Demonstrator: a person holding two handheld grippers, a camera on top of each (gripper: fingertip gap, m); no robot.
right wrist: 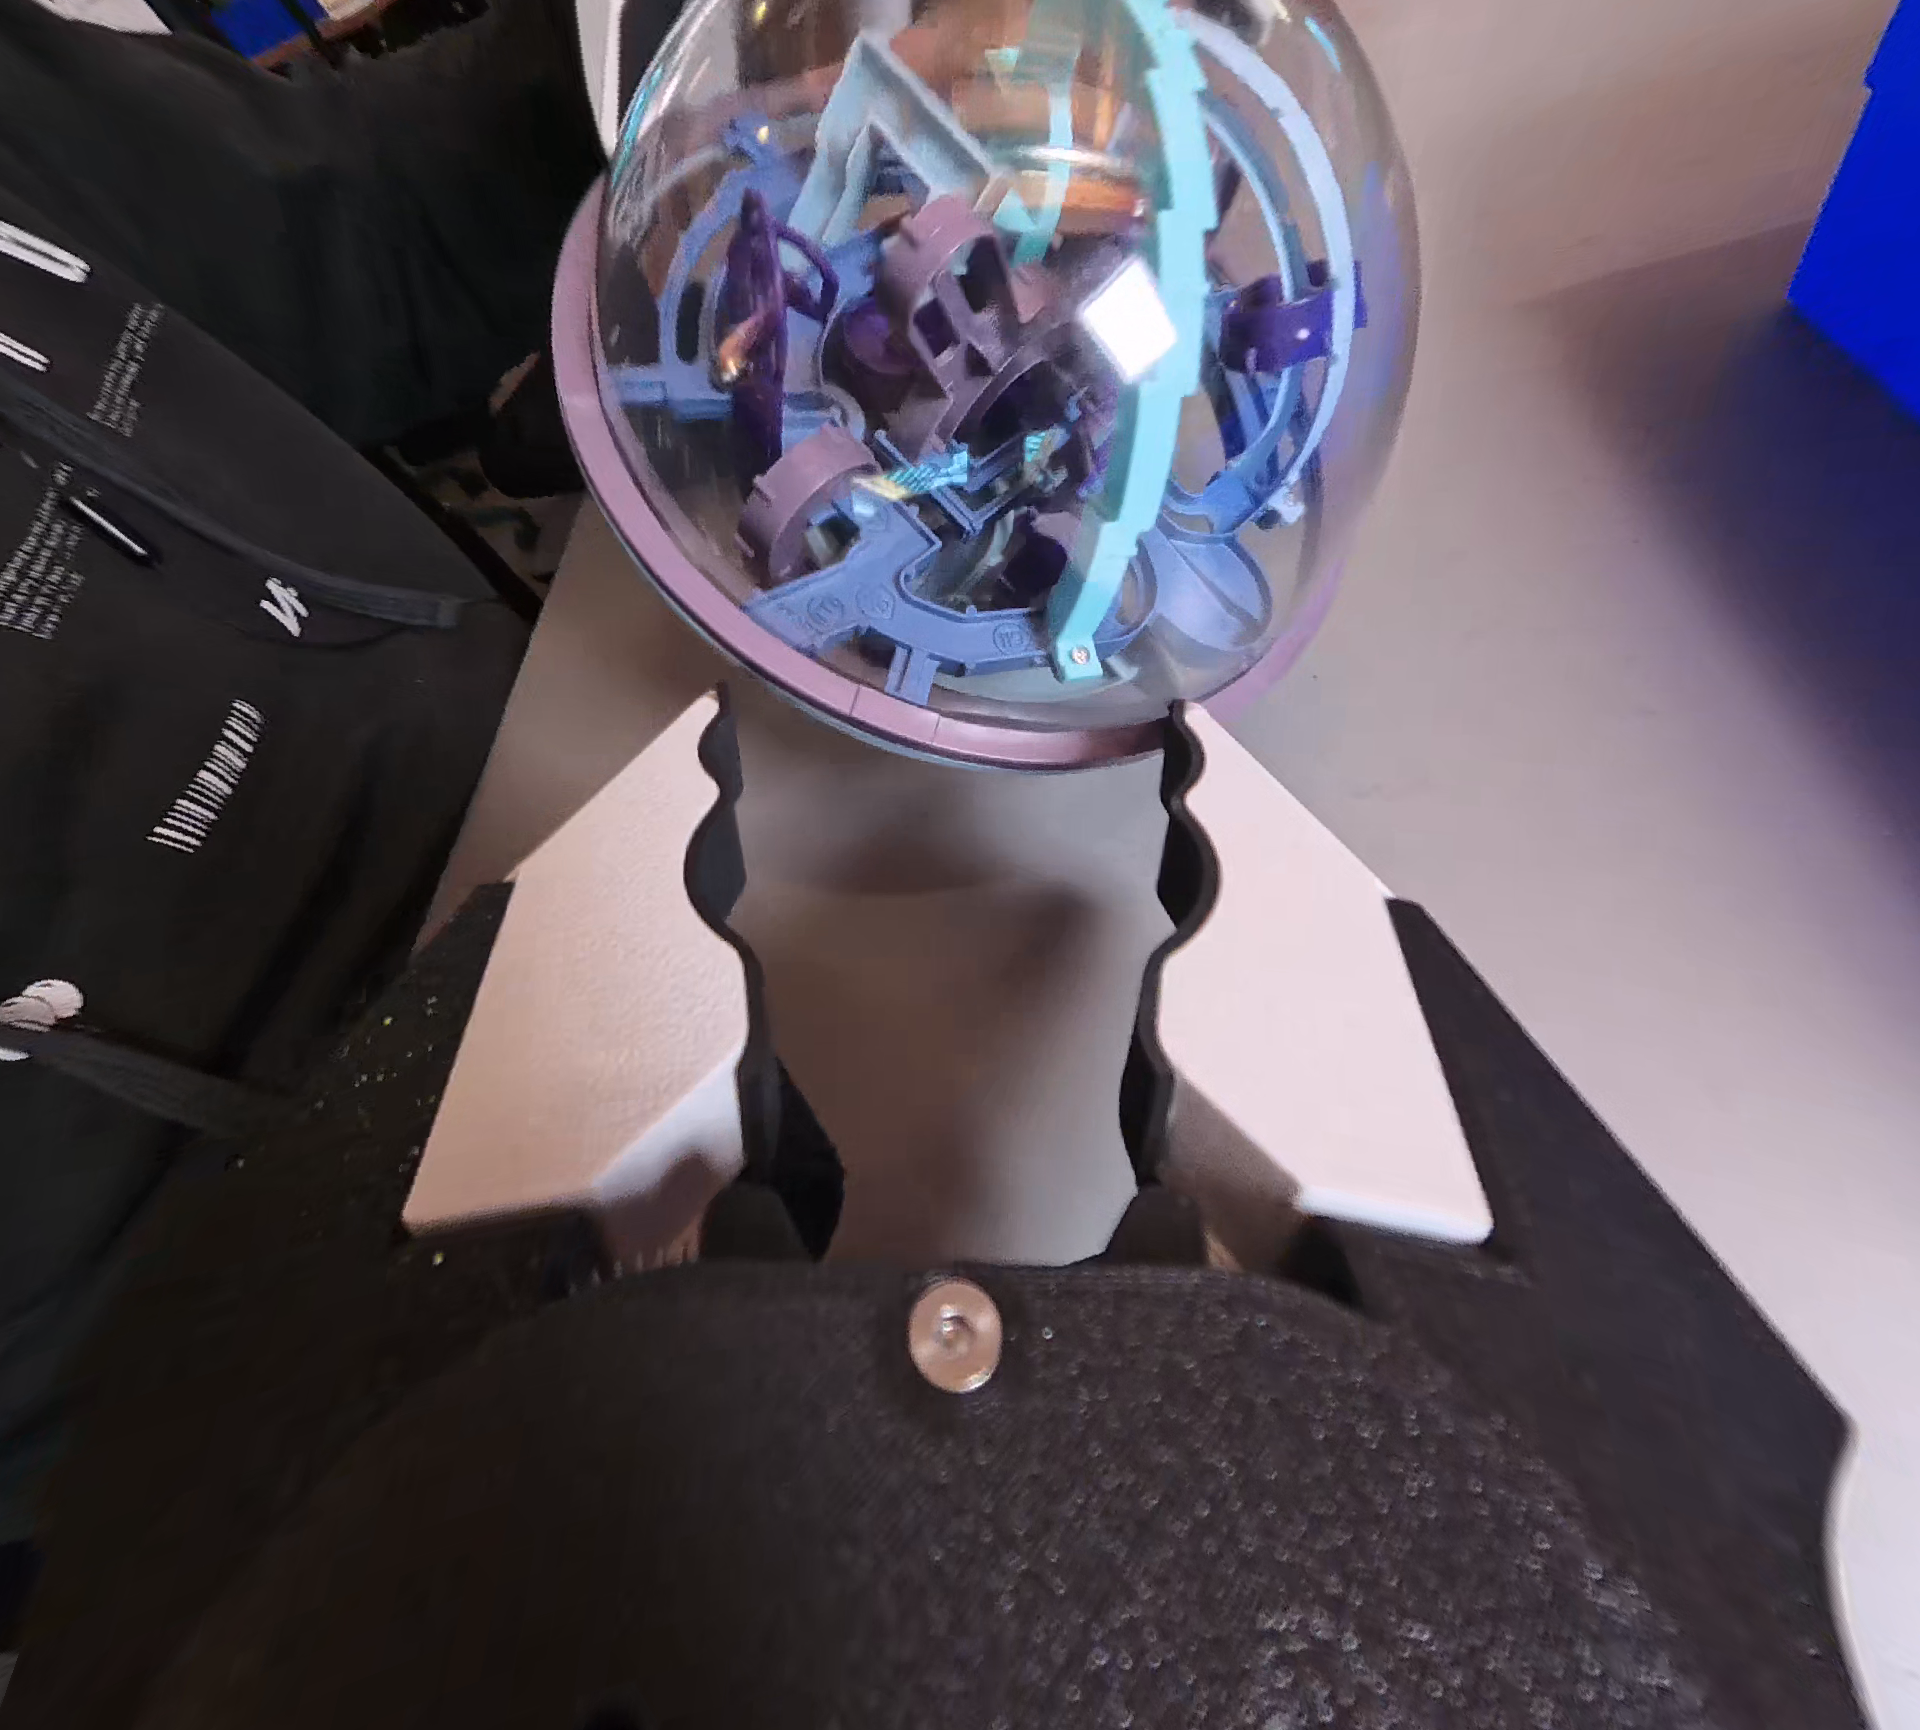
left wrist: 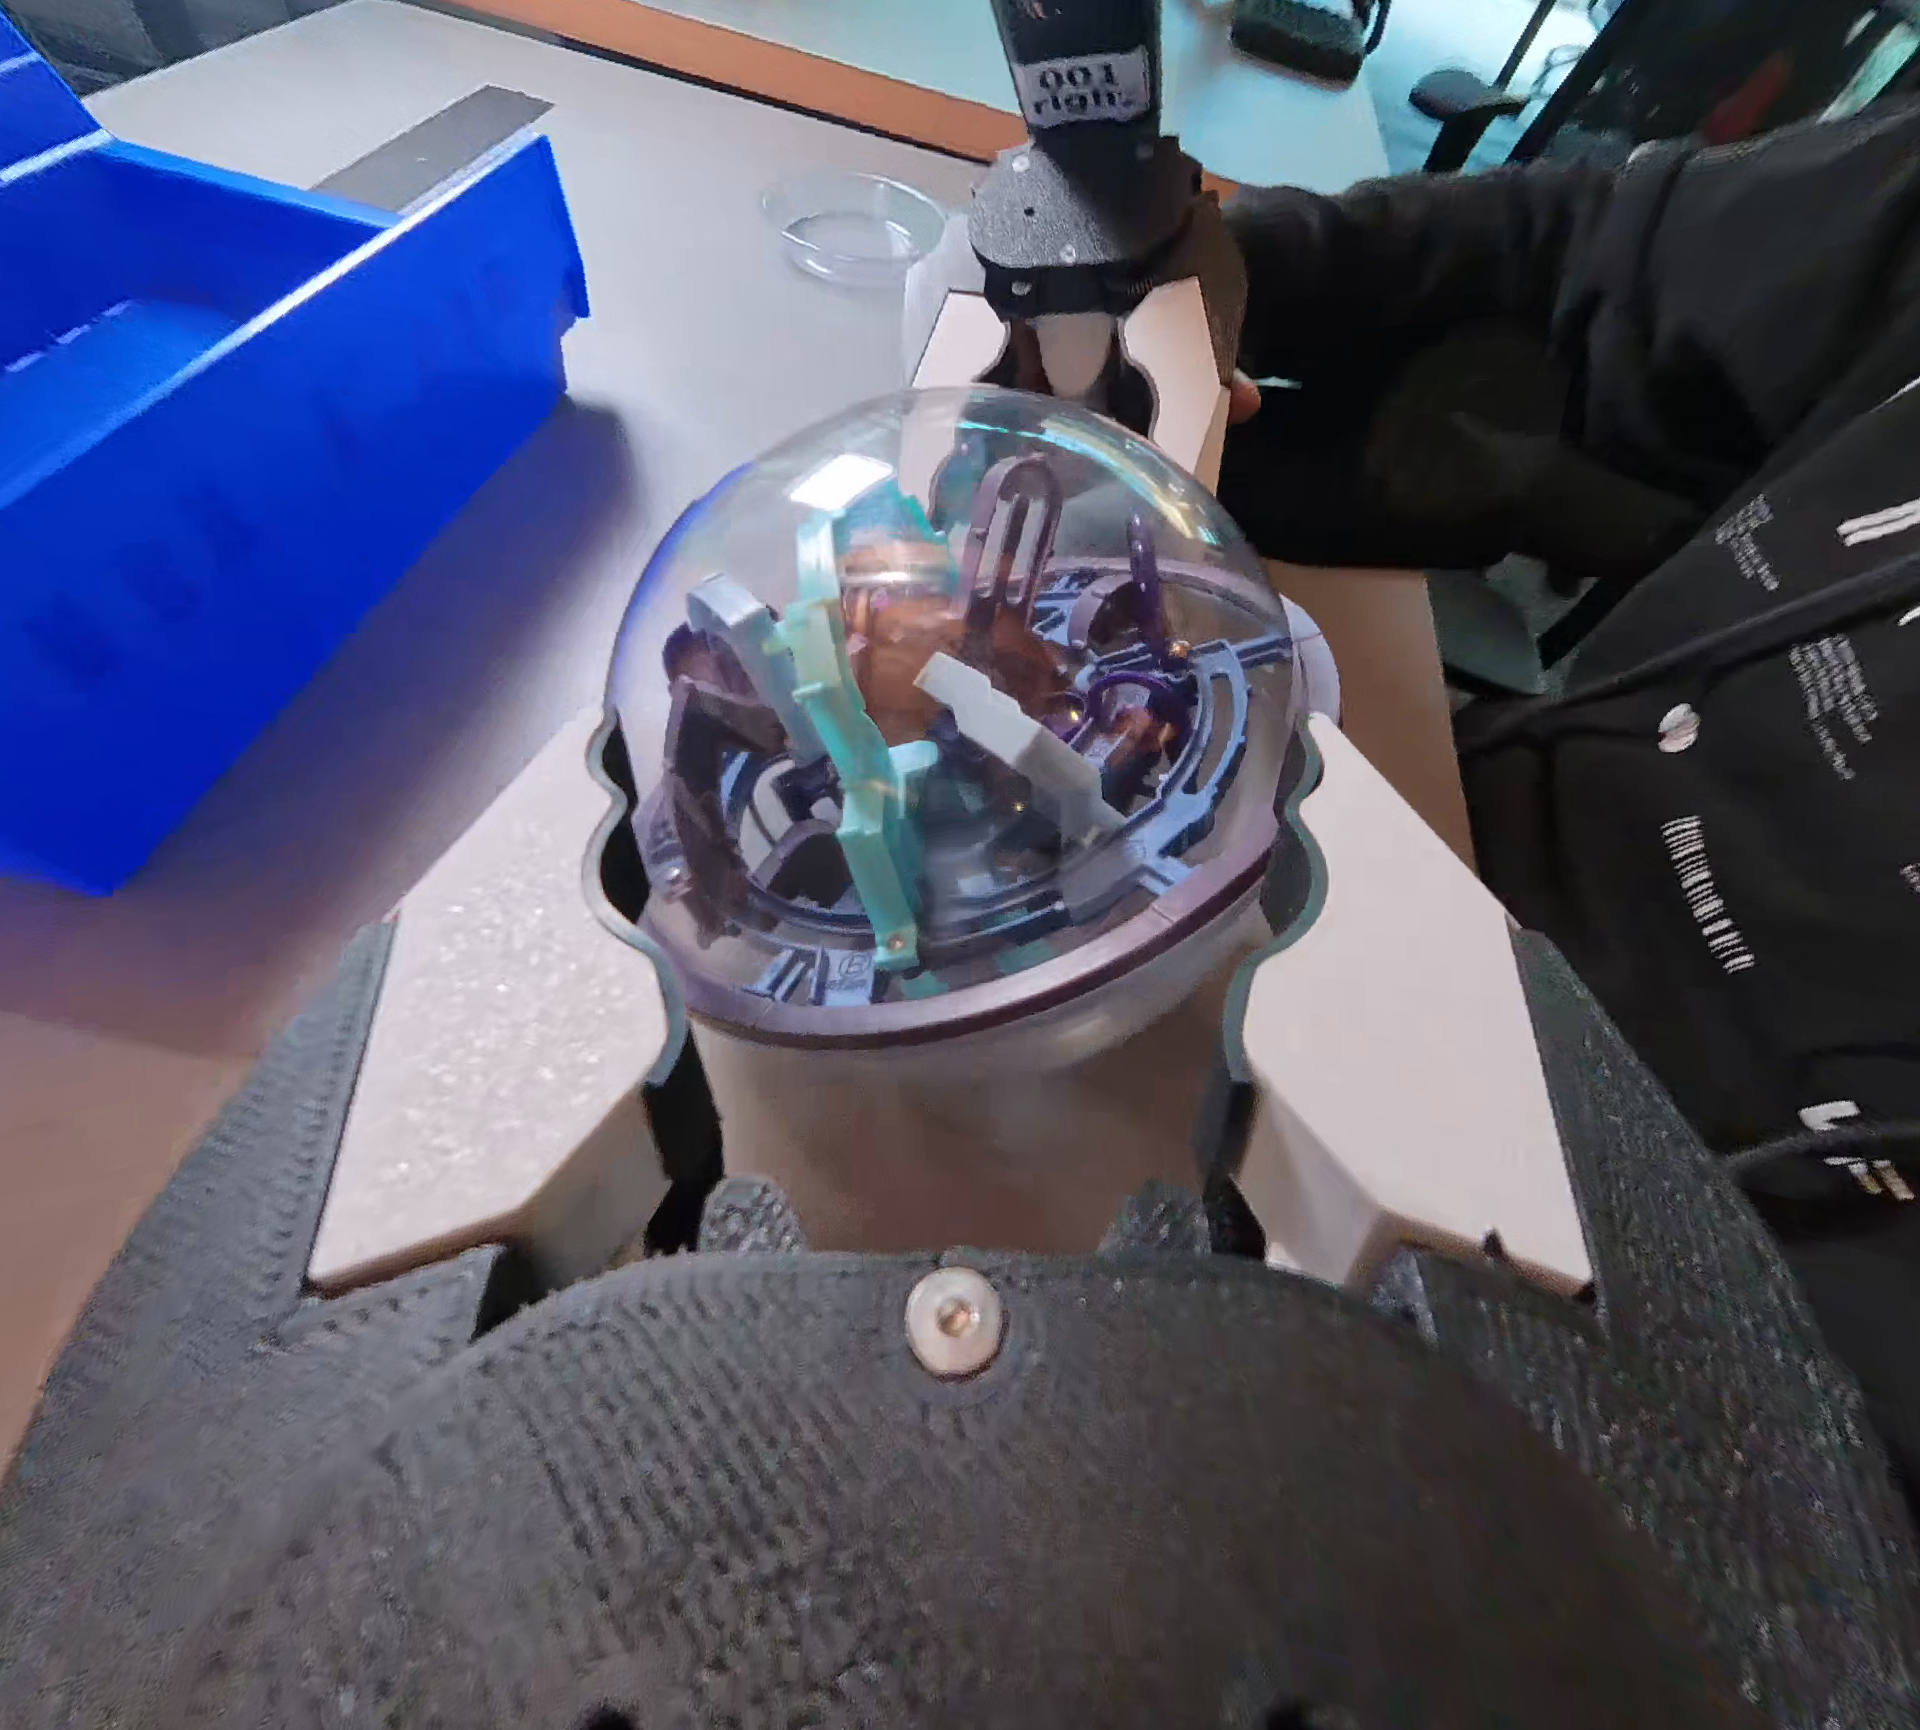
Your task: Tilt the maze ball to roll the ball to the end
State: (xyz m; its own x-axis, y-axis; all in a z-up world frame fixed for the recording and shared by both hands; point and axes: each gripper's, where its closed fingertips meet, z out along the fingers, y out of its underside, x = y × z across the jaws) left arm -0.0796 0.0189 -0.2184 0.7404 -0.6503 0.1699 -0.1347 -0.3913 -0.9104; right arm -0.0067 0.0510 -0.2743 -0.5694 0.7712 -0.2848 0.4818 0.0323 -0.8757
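The left tool (left wrist: 956, 849) holds the maze ball (left wrist: 951, 704) by its sides, with both white fingers (left wrist: 499, 984) pressed on the purple ring around its middle. The right tool (right wrist: 951, 724) holds the same ball from the far side, its wavy black pads touching the ring from below. So the maze ball is up in the air between the two tools, above the near edge of the tabletop (left wrist: 727, 246), close to the person's black jacket (left wrist: 1683, 745).

The big blue bin (left wrist: 260, 454) sits on the tabletop to the left side. If the ball swings too far that way, it could bump the bin.

The ball's shell is smooth and round. If one tool lets go a little or turns faster than the other, the ball could slip out and fall.

A clear little dish (left wrist: 854, 226) sits farther back on the tabletop, out of the way.

Inside, a tiny shiny ball (right wrist: 731, 364) seems to rest on a thin purple track. One quick tip could knock it off the track, and then it would have to start again.
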